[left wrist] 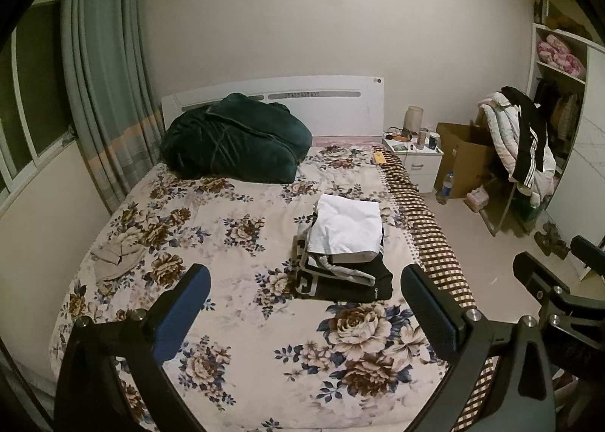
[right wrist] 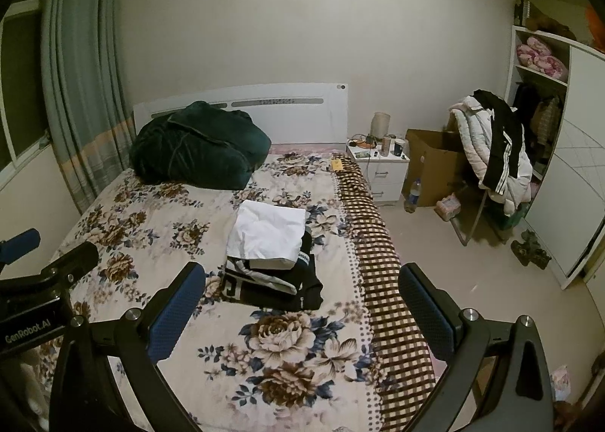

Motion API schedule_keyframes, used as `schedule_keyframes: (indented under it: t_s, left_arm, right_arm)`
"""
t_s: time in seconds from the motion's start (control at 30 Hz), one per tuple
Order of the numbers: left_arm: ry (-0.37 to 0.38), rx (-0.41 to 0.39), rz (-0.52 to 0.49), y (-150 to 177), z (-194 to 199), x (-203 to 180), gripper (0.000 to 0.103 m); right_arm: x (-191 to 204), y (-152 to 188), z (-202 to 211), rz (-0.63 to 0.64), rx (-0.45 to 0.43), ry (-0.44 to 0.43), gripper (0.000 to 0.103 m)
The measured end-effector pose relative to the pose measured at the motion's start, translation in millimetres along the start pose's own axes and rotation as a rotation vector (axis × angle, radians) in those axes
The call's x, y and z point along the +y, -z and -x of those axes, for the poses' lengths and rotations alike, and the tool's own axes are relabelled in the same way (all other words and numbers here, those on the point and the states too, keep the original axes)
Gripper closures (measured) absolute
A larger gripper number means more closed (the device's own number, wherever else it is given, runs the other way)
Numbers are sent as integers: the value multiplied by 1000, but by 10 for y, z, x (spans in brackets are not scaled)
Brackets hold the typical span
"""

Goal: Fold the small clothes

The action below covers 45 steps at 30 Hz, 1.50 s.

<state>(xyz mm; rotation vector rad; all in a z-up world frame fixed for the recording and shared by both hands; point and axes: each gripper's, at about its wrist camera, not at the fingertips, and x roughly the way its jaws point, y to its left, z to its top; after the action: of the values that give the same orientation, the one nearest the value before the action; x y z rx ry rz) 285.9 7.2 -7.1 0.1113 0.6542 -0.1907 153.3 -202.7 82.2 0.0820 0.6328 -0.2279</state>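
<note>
A stack of folded clothes (left wrist: 342, 254) lies on the floral bedspread (left wrist: 234, 318), white piece on top, black and white ones beneath; it also shows in the right wrist view (right wrist: 270, 262). A small beige garment (left wrist: 117, 258) lies crumpled near the bed's left edge. My left gripper (left wrist: 306, 313) is open and empty, held above the bed's near end in front of the stack. My right gripper (right wrist: 302, 309) is open and empty, also short of the stack; its body shows in the left wrist view (left wrist: 559, 296).
A dark green duvet (left wrist: 234, 137) is heaped at the headboard. A nightstand (left wrist: 416, 160) with jars, a cardboard box (left wrist: 461, 156), a chair piled with jackets (left wrist: 518, 144) and a wardrobe (right wrist: 567, 175) stand to the right. Curtains (left wrist: 102, 92) hang left.
</note>
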Motion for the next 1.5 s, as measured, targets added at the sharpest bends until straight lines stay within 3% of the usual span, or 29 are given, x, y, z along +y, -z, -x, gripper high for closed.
schedule_keyframes:
  t_s: [0.33,1.5]
  left_arm:
    - [-15,-4,-12,12,51,3,0]
    - [-37,-14,6,56,105,4,0]
  right_arm:
    - [-75,2,-180,-14,7,-25,0]
    - [51,101,-205,-16,12,-34,0]
